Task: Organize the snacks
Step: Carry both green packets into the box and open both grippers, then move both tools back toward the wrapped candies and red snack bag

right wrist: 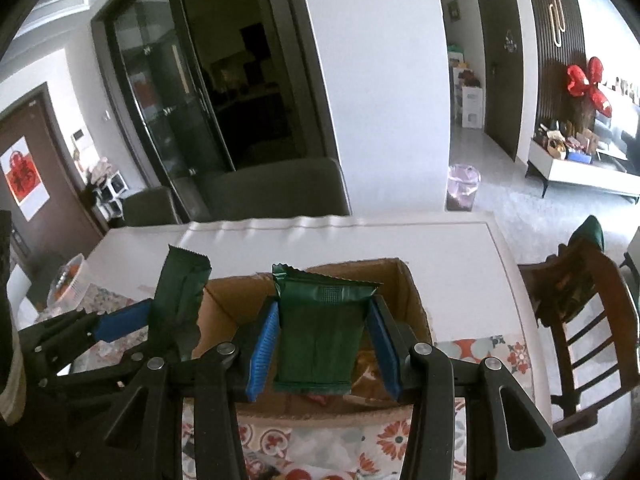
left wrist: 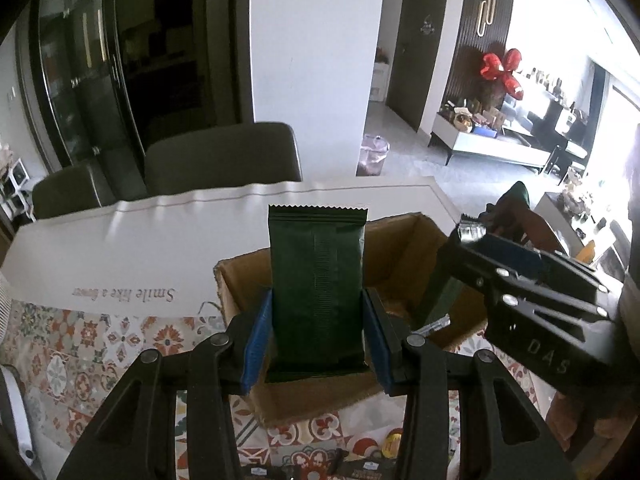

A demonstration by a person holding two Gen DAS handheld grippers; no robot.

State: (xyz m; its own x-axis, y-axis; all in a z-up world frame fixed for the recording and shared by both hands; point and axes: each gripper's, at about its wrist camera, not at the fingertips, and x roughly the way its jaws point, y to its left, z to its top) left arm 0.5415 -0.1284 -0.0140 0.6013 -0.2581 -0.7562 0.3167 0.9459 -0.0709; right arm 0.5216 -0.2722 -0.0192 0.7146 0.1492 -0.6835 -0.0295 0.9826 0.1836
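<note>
1. Left wrist view, hard to read: the left gripper point(left wrist: 318, 336) holds a dark green snack packet point(left wrist: 317, 288) upright, its blue pads point(left wrist: 256, 344) pressed against both long edges. The packet's front is turned away; only the ribbed back seam shows, no label. It stands over the open cardboard box point(left wrist: 400, 248) and hides most of the box's inside.
2. Same view, 3 o'clock: the right gripper point(left wrist: 470, 236) enters from the side, its body marked "DAS". A second green packet point(left wrist: 438, 296) hangs from it down into the box; where its fingers end is not clear from this angle.
3. Same view, surroundings: patterned tablecloth point(left wrist: 100, 352) at 8 o'clock, white sheet printed "Smile like a flower" point(left wrist: 124, 294) at 9 o'clock, grey chair point(left wrist: 224, 156) at 12 o'clock. Dark wrappers at 6 o'clock are cut by the frame edge and unreadable.
4. Right wrist view: the right gripper's jaws pinch the second green packet point(right wrist: 320, 344), which is creased at the top and tilted, above the box point(right wrist: 408, 292). Orange contents below it are half hidden.
5. Same view, 9 o'clock: the left gripper point(right wrist: 158, 320) clamps the first packet point(right wrist: 180, 292) at the box's left rim.
6. Same view, 3 o'clock: wooden chair point(right wrist: 580, 320), partly cut off.
</note>
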